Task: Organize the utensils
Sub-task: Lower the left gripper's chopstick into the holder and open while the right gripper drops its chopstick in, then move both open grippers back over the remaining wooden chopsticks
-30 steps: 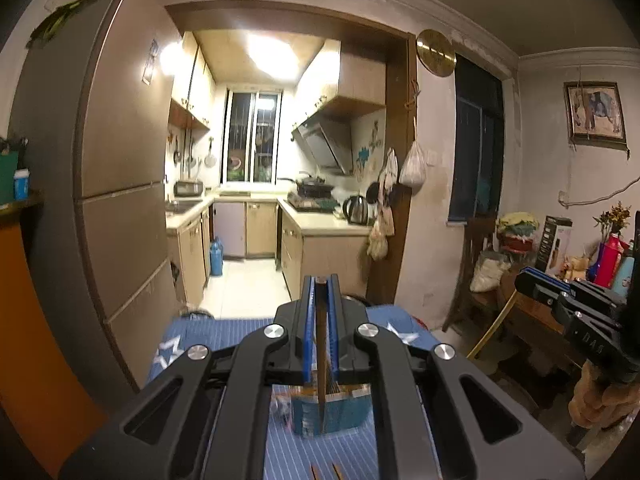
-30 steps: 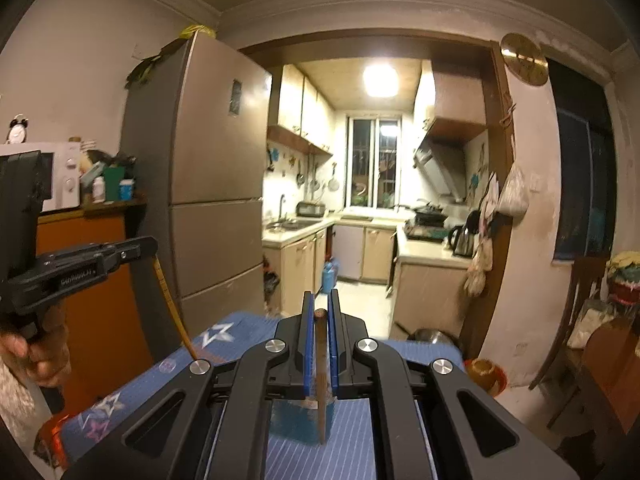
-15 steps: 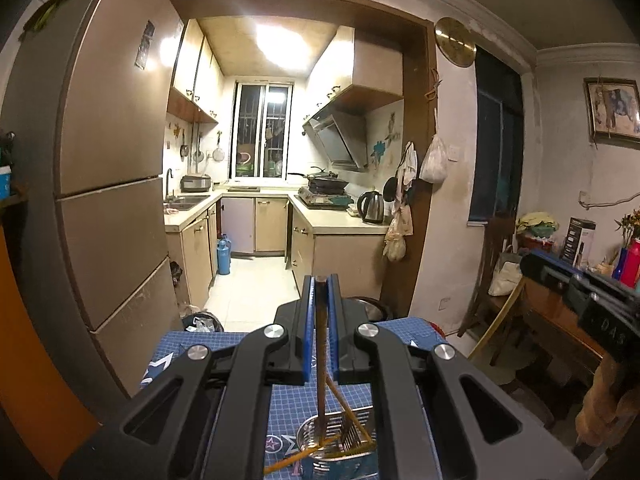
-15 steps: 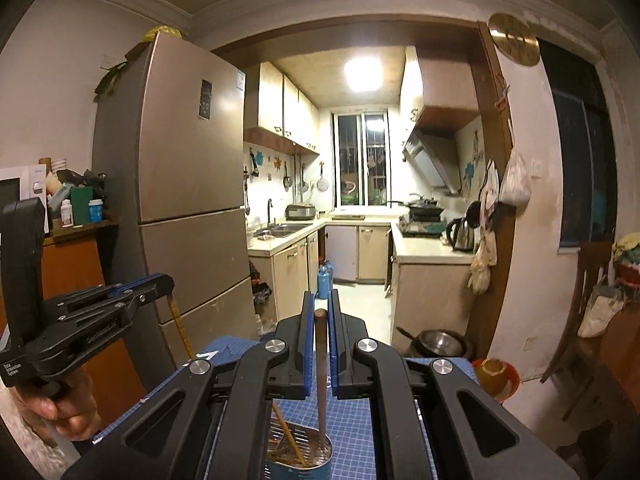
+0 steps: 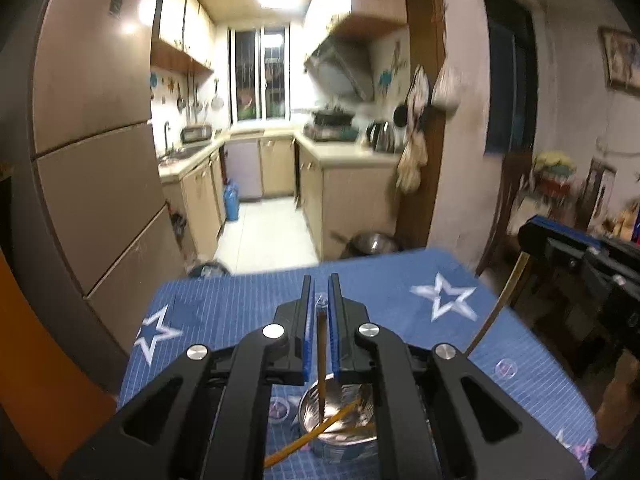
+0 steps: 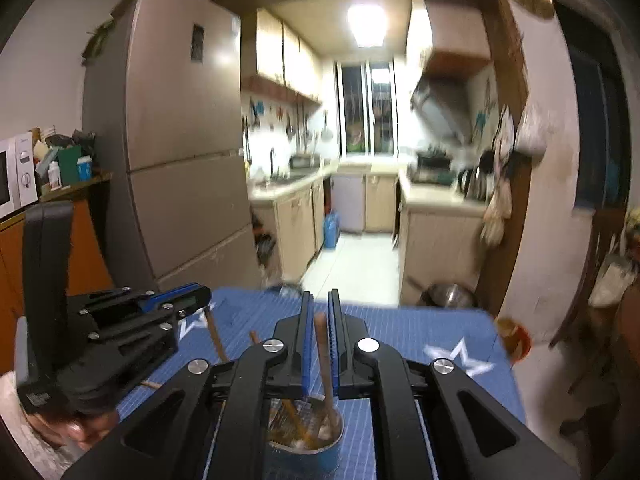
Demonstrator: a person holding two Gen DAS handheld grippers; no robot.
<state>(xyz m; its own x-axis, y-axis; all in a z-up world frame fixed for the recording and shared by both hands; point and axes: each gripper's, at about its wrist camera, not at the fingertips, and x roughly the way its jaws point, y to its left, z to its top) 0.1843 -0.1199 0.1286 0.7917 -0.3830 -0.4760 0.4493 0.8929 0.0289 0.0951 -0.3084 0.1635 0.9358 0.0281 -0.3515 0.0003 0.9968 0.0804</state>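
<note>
A round metal utensil cup [image 5: 340, 420] with blue sides stands on the blue star-patterned mat [image 5: 248, 300], holding several chopsticks. My left gripper [image 5: 321, 292] is above the cup, its jaws slightly apart around a thin chopstick [image 5: 321, 356] whose lower end is in the cup. My right gripper [image 6: 320, 304] is over the same cup [image 6: 306, 436], jaws slightly apart around a brown wooden stick [image 6: 325, 360] that reaches into the cup. The left gripper also shows in the right wrist view [image 6: 202, 294], the right one in the left wrist view [image 5: 532, 232].
A tall grey fridge [image 5: 80, 140] stands left of the table. An orange cabinet [image 6: 84, 248] with a microwave [image 6: 16, 176] is at far left. Behind the table's far edge a kitchen aisle opens. A metal pot [image 6: 444, 294] sits on the floor; a wooden chair [image 5: 512, 196] stands right.
Both grippers have tilted down toward the table and lowered over the cup. Their jaws have parted slightly, and both sticks now stand with their ends in the cup.
</note>
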